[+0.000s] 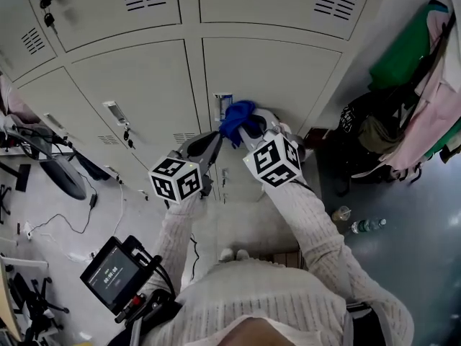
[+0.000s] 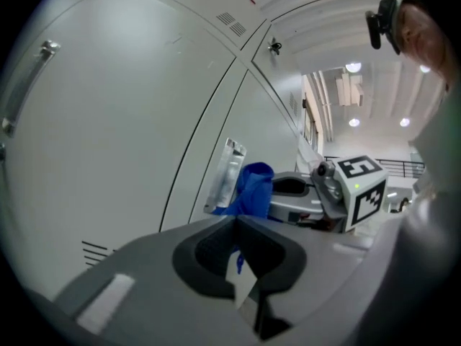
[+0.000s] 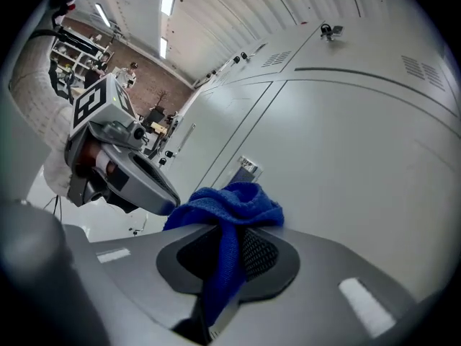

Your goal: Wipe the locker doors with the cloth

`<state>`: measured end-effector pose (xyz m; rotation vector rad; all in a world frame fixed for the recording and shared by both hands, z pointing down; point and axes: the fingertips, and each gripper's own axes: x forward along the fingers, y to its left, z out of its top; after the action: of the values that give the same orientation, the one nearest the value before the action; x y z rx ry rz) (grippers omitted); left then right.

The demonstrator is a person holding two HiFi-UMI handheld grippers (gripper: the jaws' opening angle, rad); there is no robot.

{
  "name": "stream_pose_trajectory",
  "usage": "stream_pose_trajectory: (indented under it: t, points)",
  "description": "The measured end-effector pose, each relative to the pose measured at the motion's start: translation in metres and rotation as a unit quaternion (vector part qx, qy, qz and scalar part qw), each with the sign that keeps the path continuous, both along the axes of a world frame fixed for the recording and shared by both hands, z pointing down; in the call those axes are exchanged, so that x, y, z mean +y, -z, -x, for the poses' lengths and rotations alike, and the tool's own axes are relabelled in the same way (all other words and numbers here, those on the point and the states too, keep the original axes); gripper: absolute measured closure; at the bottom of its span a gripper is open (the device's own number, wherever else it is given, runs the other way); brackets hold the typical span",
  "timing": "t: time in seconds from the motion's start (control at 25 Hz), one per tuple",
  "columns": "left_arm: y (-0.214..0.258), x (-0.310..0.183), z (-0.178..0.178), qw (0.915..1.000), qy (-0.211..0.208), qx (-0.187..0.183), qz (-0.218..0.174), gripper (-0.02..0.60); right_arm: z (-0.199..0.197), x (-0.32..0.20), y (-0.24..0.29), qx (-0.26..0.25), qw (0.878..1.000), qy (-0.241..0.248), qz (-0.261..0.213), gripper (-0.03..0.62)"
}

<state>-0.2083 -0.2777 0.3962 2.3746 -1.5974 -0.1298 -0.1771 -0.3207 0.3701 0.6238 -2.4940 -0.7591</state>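
Note:
A blue cloth (image 1: 238,115) is bunched against the pale grey locker door (image 1: 281,71), just beside the door's clear label holder (image 1: 223,101). My right gripper (image 1: 250,126) is shut on the cloth. In the right gripper view the blue cloth (image 3: 229,206) spills over the jaws of the right gripper (image 3: 229,249) and touches the locker door (image 3: 346,157). My left gripper (image 1: 212,145) hangs just left of and below the cloth, jaws together and empty. From the left gripper (image 2: 238,228) I see the blue cloth (image 2: 253,187) and the right gripper (image 2: 297,197) ahead.
Lockers fill the wall, with keys (image 1: 49,11) hanging in one at upper left. Hanging clothes and bags (image 1: 403,114) crowd the right. A water bottle (image 1: 368,225) and a cup (image 1: 341,213) stand on the floor. A tablet device (image 1: 114,271) and cables lie at lower left.

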Motion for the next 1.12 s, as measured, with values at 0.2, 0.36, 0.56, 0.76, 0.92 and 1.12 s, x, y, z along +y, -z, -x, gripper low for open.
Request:
stream_pose_trajectory:
  t: [0.2, 0.36, 0.56, 0.76, 0.92, 1.12]
  points:
    - [-0.046, 0.004, 0.007, 0.9986, 0.012, 0.019, 0.047, 0.575, -0.001, -0.001, -0.033, 0.019, 0.999, 0.005, 0.035, 0.543]
    - [-0.078, 0.006, 0.002, 0.9961, 0.002, 0.019, 0.086, 0.575, -0.003, -0.001, -0.060, 0.028, 0.998, 0.004, 0.056, 0.543]
    - [-0.095, 0.001, -0.007, 0.9939, -0.010, 0.025, 0.107, 0.575, -0.002, -0.002, -0.086, 0.035, 0.996, 0.002, 0.080, 0.545]
    - [-0.119, -0.001, -0.021, 0.9902, -0.023, 0.020, 0.136, 0.575, 0.002, -0.001, -0.120, 0.076, 0.992, 0.002, 0.106, 0.545]
    - [-0.126, -0.003, -0.025, 0.9887, -0.028, 0.020, 0.146, 0.575, 0.005, -0.001, -0.146, 0.094, 0.987, -0.003, 0.132, 0.545]
    - [-0.126, -0.003, -0.020, 0.9888, -0.025, 0.011, 0.147, 0.575, 0.007, 0.000, -0.158, 0.093, 0.983, -0.012, 0.158, 0.545]
